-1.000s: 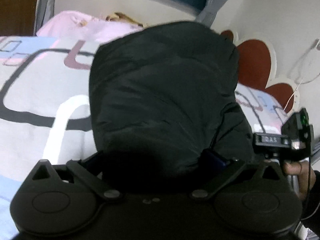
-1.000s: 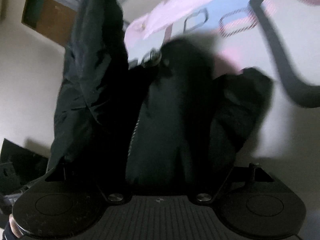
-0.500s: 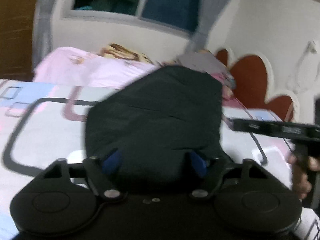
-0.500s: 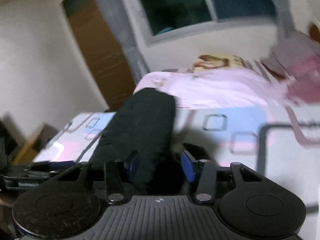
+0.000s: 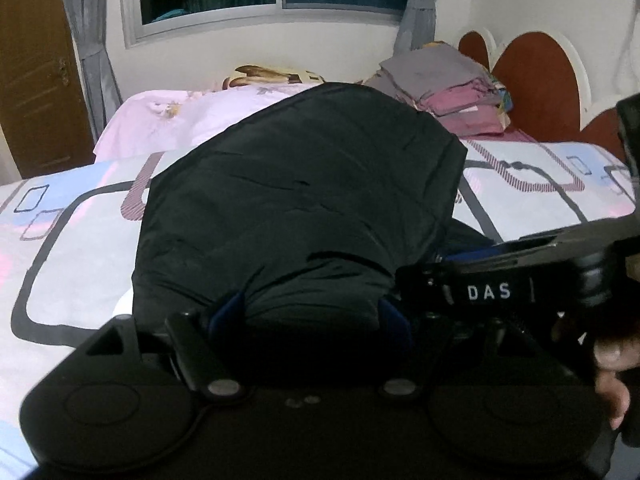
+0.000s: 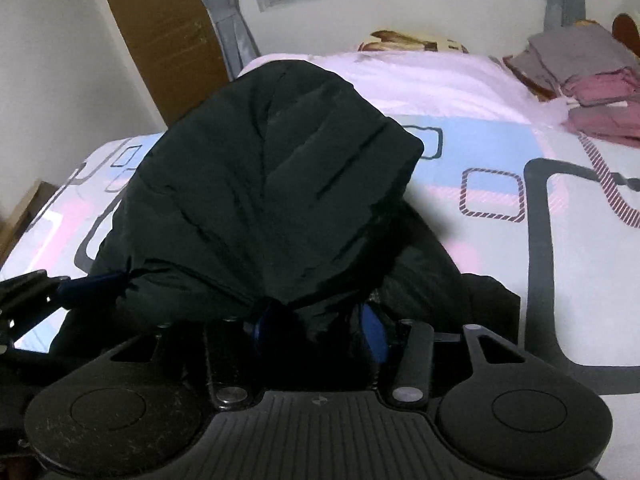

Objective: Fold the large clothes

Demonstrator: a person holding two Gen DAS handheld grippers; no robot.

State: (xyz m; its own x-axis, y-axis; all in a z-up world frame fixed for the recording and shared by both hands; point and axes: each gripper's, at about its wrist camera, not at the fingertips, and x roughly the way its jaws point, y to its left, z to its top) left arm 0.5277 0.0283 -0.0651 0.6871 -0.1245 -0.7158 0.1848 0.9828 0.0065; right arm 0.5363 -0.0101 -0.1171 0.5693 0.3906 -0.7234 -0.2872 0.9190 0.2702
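Black jacket (image 5: pixel 300 208) bunched mid-frame, clamped by left gripper (image 5: pixel 312 312) and right gripper (image 6: pixel 316 320); slick bulk could slip out.

- The black two-finger left gripper (image 5: pixel 312 316) is clamped on a bunch of black padded fabric (image 5: pixel 304 208), blue pads (image 5: pixel 228 312) pressing either side.
- The black two-finger right gripper (image 6: pixel 316 328) pinches the same fabric, its blue pads (image 6: pixel 372 328) close together.
- The person's right hand (image 5: pixel 612 368) grips its handle.
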